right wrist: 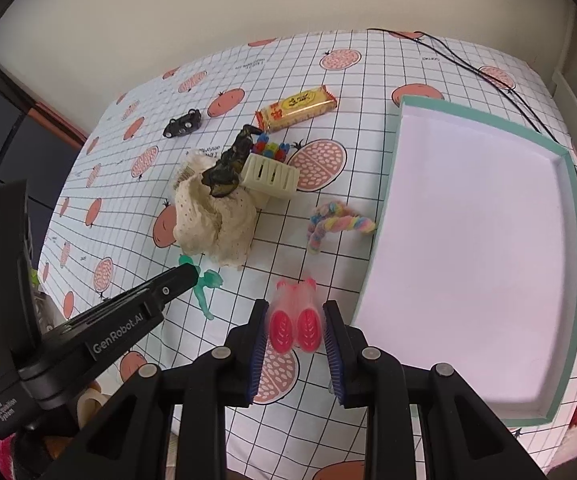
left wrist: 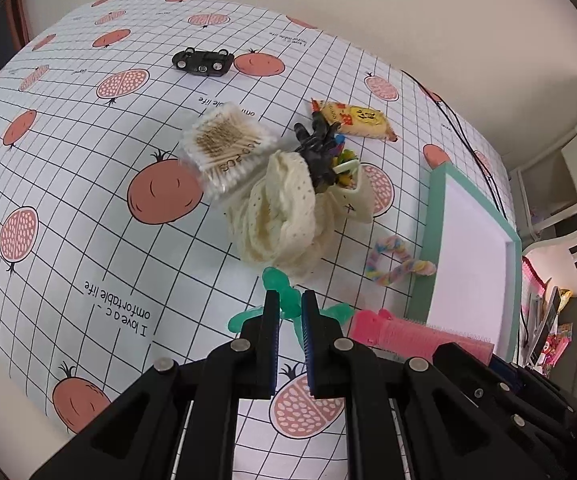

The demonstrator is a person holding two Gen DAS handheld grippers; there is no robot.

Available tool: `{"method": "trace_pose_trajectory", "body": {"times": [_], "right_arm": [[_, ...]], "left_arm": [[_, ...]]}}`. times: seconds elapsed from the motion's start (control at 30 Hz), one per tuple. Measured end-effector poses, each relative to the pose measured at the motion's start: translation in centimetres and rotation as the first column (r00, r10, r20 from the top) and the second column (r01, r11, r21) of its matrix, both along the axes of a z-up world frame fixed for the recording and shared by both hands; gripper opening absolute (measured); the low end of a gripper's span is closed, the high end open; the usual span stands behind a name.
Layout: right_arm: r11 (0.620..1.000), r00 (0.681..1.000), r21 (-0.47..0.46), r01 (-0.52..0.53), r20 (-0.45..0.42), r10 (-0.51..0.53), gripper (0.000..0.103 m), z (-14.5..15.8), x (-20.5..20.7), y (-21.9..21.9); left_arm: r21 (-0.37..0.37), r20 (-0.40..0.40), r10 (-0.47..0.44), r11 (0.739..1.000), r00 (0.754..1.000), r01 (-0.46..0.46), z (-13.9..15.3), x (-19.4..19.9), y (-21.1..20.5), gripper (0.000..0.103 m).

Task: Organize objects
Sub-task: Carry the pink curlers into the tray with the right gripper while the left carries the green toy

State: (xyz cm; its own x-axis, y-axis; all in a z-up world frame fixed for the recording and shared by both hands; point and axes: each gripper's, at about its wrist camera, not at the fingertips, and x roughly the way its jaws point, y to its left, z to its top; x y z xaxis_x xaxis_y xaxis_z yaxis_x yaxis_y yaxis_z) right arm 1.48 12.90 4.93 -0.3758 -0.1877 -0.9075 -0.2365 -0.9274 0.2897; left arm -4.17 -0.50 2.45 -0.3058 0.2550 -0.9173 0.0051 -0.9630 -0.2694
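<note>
Green rubbery toy [left wrist: 288,300] sits pinched in our left gripper [left wrist: 290,314] while our right gripper [right wrist: 295,330] straddles pink rollers [right wrist: 296,320], fingers unclenched, both likely tray-bound [right wrist: 488,120].

so there's a green rubbery figure [left wrist: 288,300] lying flat near the table's near edge, pink hair rollers [right wrist: 296,320] just right of it, a pastel twisted pipe cleaner [right wrist: 338,224] beside the empty teal-rimmed tray [right wrist: 400,136], cream lace cloth [right wrist: 216,216] bunched mid-table
</note>
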Motion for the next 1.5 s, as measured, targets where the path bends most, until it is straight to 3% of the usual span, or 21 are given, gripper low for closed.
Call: {"method": "trace_pose_trajectory", "body": {"times": [0.37, 0.53, 0.87, 1.1, 1.5], "right_arm": [[0.995, 0.993, 0.049, 0.091, -0.085, -0.087, 0.029, 2.1, 0.8, 2.9], [0.983, 0.985, 0.114, 0.143, -0.111, -0.131, 0.029, 2.7, 1.3, 4.9], [0.947, 0.962, 0.179, 0.266, -0.103, -0.251, 0.029, 1.7, 2.6, 9.9], [0.894, 0.932, 0.261, 0.363, -0.117, -0.344, 0.029, 1.4, 4.1, 13.3], [0.865, 0.897, 0.24, 0.441, -0.137, -0.419, 0.029, 0.3, 5.5, 16.4]], "left_arm": [[0.016, -0.052, -0.031, 0.999, 0.998, 0.031, 0.6, -0.1, 3.2, 0.011], [0.031, -0.077, -0.072, 0.997, 0.994, 0.074, 1.2, 0.7, 4.8, 0.011], [0.052, -0.112, -0.154, 0.986, 0.982, 0.161, 1.4, 1.6, 8.7, 0.011], [0.023, -0.13, -0.237, 0.97, 0.963, 0.242, 0.5, 2.2, 12.4, 0.011], [-0.01, -0.176, -0.331, 0.942, 0.927, 0.335, -0.1, 3.4, 16.9, 0.011]]}}
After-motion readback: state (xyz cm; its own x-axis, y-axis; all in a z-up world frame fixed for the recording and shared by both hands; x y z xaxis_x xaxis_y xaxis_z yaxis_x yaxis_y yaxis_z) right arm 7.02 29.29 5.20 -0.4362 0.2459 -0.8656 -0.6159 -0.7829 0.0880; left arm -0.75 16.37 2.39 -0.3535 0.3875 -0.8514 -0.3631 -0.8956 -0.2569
